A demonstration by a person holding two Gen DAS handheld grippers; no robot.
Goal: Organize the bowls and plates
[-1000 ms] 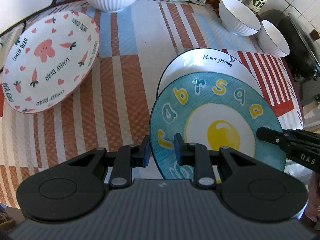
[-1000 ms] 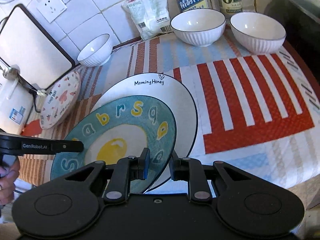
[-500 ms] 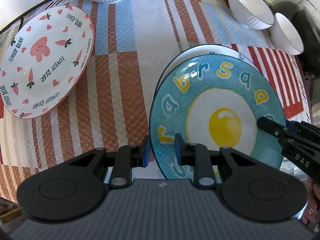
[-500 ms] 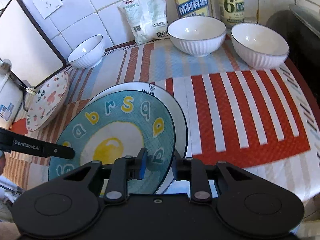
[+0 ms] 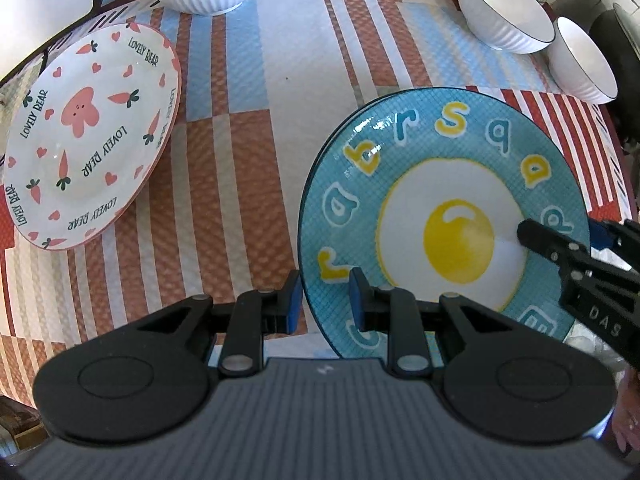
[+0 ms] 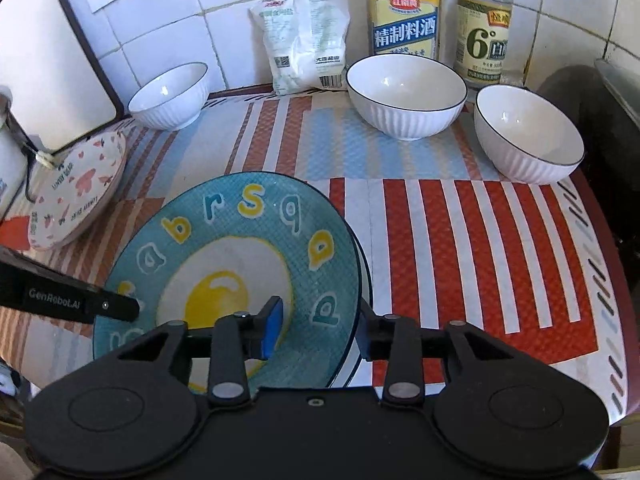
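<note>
My left hand-held gripper (image 5: 322, 304) has the near-left rim of the blue egg plate (image 5: 444, 216) between its pads, which stand close about the edge — I judge it clamped on the plate. My right hand-held gripper (image 6: 318, 330) straddles the plate's near-right rim, and its jaws are opening: the inner blue pad hangs clear above the plate's face, the outer one sits just off the edge, so nothing is pinched there. The blue egg plate sits on top of a white plate (image 6: 362, 280), of which only a thin rim shows on the right. I would say this stack is as good as made.

What is left, as I read it: the pink carrot plate (image 5: 86, 140) lies alone, well off to the left of my left hand-held gripper and ahead of it, and has yet to join the pile. The three white bowls are unstacked too — one small bowl (image 6: 170, 96) far ahead and to the left by the wall, a large bowl (image 6: 406, 94) straight ahead of my right hand-held gripper, and a third bowl (image 6: 528, 134) just beside it to the right (the two look near but apart). All stand on the striped table (image 6: 460, 240). So one pairing is done; a plate and the bowls remain.
</note>
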